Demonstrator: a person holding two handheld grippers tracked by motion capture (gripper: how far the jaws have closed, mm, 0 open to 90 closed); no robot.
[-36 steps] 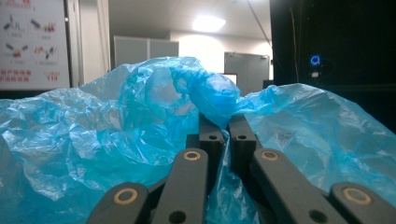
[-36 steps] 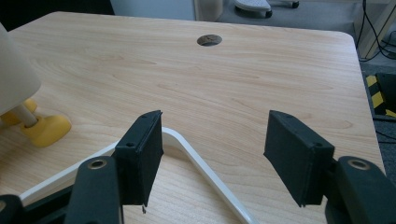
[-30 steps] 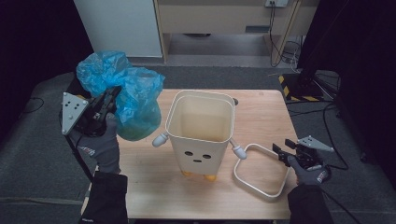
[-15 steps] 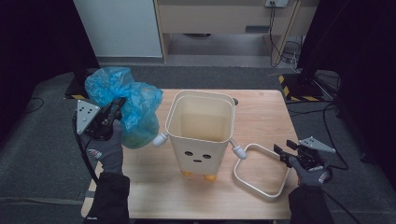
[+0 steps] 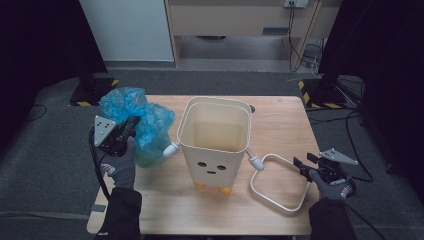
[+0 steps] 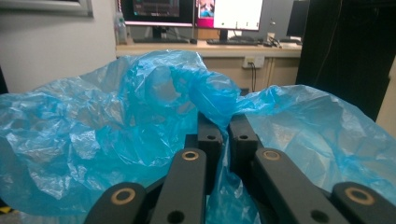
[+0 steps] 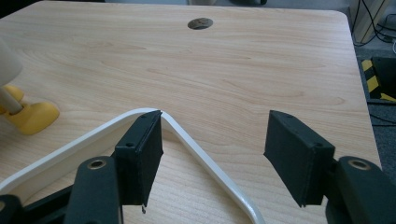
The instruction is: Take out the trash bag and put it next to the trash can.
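A crumpled blue plastic bag (image 5: 135, 122) hangs at the table's left, next to a cream bin (image 5: 216, 142) with a face, small arms and yellow feet. My left gripper (image 5: 131, 124) is shut on a fold of the bag (image 6: 140, 130), its jaws pinching the plastic (image 6: 224, 126). A cream rectangular ring (image 5: 277, 182) lies flat on the wood to the right of the bin. My right gripper (image 5: 304, 164) stands open at the ring's right corner (image 7: 187, 135), with the rim passing between the jaws and nothing gripped.
The wooden table (image 5: 280, 120) has a round cable hole (image 7: 200, 23) near its far edge. One yellow foot of the bin (image 7: 32, 114) sits left of the ring. Grey carpet and black stands with striped bases (image 5: 320, 92) surround the table.
My left gripper has carried the blue bag down and to the right, closer to the bin's left side. The right gripper has stayed still by the ring.
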